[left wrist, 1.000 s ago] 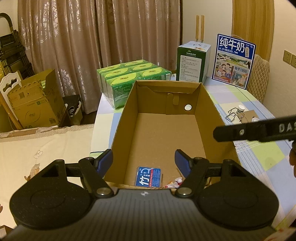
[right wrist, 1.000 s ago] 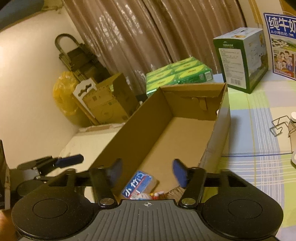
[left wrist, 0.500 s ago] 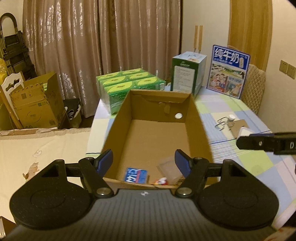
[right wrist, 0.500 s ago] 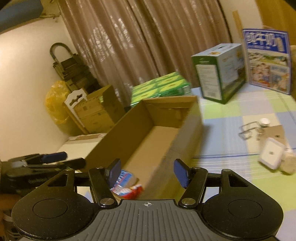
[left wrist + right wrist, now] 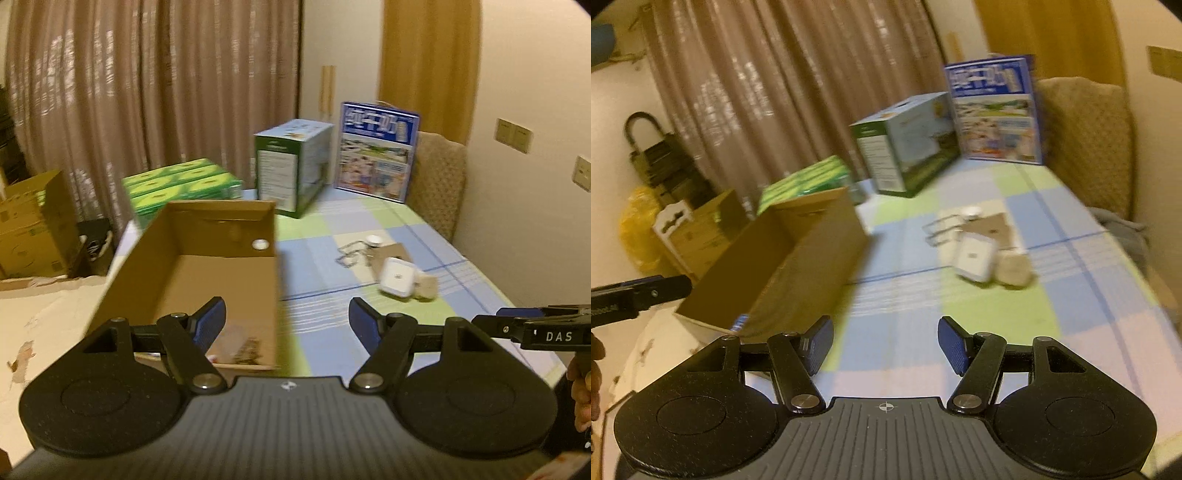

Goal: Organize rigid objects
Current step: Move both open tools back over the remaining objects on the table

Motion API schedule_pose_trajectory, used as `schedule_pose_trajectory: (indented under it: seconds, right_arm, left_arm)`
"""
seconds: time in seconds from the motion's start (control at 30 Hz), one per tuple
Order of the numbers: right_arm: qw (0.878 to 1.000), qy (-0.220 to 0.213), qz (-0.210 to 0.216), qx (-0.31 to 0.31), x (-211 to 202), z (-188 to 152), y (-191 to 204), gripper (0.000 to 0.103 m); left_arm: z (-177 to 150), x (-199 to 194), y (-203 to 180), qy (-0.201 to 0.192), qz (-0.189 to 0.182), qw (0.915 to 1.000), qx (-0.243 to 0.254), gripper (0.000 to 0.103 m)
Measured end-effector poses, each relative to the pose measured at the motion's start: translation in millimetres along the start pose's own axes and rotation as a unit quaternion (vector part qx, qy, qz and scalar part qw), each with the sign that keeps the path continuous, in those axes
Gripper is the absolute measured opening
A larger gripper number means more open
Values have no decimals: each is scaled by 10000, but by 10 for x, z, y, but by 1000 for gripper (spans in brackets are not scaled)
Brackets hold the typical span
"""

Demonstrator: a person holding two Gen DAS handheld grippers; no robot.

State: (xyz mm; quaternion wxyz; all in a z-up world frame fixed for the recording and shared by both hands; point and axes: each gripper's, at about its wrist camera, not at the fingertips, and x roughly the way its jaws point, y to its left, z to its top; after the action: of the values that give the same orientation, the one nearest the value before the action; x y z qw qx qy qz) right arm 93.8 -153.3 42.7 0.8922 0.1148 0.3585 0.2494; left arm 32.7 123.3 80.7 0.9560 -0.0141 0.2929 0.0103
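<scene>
An open cardboard box (image 5: 207, 266) stands on the left part of the checked tablecloth; it also shows in the right wrist view (image 5: 790, 254). Small packets lie at its near end (image 5: 240, 349). A white square device (image 5: 397, 277) (image 5: 973, 258), a beige lump (image 5: 426, 288) (image 5: 1014, 271), a metal wire clip (image 5: 349, 254) and a small white cap (image 5: 375, 240) lie on the cloth right of the box. My left gripper (image 5: 287, 319) is open and empty over the box's near right corner. My right gripper (image 5: 884, 343) is open and empty above the cloth, short of the white device.
At the table's far end stand green carton packs (image 5: 181, 184), a green-and-white box (image 5: 291, 166) and a blue milk carton (image 5: 376, 151). A padded chair (image 5: 437, 184) stands at the far right. Cardboard boxes (image 5: 29, 225) stand on the floor at left.
Both grippers have swung right and drawn back from the box. The loose items on the cloth now lie nearer the middle of both views. Both stay open.
</scene>
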Motion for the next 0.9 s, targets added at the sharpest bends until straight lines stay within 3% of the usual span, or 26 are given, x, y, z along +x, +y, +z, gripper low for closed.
schedule_pose_trajectory:
  seconds: [0.4, 0.9]
  right_arm:
    - [9973, -242, -640, 259, -512, -95, -594, 60]
    - [9957, -232, -770, 460, -573, -95, -851, 60]
  left_arm:
    - [-134, 206, -746, 213, -476, 9984, 228, 69]
    - [-177, 402, -1019, 386, -534, 9974, 295, 71]
